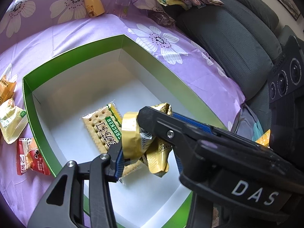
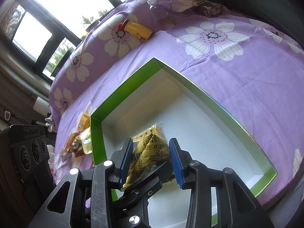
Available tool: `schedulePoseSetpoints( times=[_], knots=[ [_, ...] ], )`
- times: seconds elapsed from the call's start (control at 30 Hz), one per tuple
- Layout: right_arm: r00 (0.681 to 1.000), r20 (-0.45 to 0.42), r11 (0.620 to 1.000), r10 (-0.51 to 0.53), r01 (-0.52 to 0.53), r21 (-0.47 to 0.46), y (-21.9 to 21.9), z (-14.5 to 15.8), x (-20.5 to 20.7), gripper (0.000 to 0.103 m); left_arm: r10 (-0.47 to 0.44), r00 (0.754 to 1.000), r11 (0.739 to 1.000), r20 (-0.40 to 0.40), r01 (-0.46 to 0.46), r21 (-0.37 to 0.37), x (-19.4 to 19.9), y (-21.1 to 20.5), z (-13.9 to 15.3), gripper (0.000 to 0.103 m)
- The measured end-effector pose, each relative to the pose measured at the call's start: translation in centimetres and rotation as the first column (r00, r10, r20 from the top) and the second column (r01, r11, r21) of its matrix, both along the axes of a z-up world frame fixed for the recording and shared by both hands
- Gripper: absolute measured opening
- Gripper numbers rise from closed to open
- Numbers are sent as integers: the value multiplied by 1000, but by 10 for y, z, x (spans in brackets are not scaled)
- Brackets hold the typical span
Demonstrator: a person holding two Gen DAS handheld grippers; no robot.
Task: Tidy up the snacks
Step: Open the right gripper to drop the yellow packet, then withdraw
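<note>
A green box (image 1: 38, 119) with a white inside lies on the purple flowered sheet; it also shows in the right wrist view (image 2: 96, 133). A cracker pack (image 1: 98, 125) lies flat inside it. My left gripper (image 1: 148, 157) and my right gripper (image 2: 150, 161) both hover over the box, each with its pads around the same crumpled yellow snack pack (image 1: 133, 138), which shows between the blue pads in the right wrist view (image 2: 150, 152). The right gripper's finger (image 1: 157, 125) crosses the left wrist view over the pack.
Several loose snack packs lie left of the box: a pale yellow one (image 1: 9, 121), a red one (image 1: 28, 155), an orange one (image 1: 5, 87). A yellow bear bottle (image 1: 93, 3) and a water bottle (image 1: 123, 1) lie at the back. A grey sofa (image 1: 237, 38) is at right.
</note>
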State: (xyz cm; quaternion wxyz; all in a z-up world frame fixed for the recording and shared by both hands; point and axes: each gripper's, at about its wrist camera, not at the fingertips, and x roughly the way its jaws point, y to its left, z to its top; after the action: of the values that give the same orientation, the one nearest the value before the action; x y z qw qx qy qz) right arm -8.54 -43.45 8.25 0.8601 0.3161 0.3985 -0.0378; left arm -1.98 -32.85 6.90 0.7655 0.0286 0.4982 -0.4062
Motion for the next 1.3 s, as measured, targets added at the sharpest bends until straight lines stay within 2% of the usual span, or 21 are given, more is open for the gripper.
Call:
schedulePoseSetpoints(
  times=[0.23,0.4,0.6,0.67,0.73,0.83,0.9,1.0,1.13,1.2,1.3],
  knots=[
    [1000,-19,1000,-4,4,-5,0,-2,1,42,16,999,1000,-28,-16,-1,1,3,-4,46],
    [1000,-1,1000,-18,18,-9,2,5,-2,43,38,999,999,-36,-39,-21,1,20,6,49],
    [997,73,999,-37,37,4,4,22,-13,60,96,995,995,11,-96,-19,0,47,37,56],
    [993,102,999,-51,50,7,4,29,-19,66,94,995,995,37,-93,-22,1,55,50,66],
    [990,126,998,-69,69,-2,6,35,-22,69,113,991,993,65,-111,-33,2,66,60,68],
    [978,153,990,-143,144,3,8,42,-28,72,147,986,989,74,-143,-47,7,88,71,77],
    [971,164,984,-174,176,1,12,44,-29,77,174,983,984,65,-171,-50,11,100,77,77],
    [973,173,988,-151,155,-14,23,47,-28,80,212,975,977,63,-209,-50,16,122,88,77],
    [983,169,995,-73,84,-56,42,48,-19,81,294,954,955,62,-290,-60,22,169,96,87],
    [985,161,995,-63,74,-60,49,47,-14,81,350,935,936,53,-346,-69,25,197,95,87],
    [989,144,995,-36,49,-87,62,45,-6,81,448,892,893,60,-444,-77,30,238,91,87]
  ],
)
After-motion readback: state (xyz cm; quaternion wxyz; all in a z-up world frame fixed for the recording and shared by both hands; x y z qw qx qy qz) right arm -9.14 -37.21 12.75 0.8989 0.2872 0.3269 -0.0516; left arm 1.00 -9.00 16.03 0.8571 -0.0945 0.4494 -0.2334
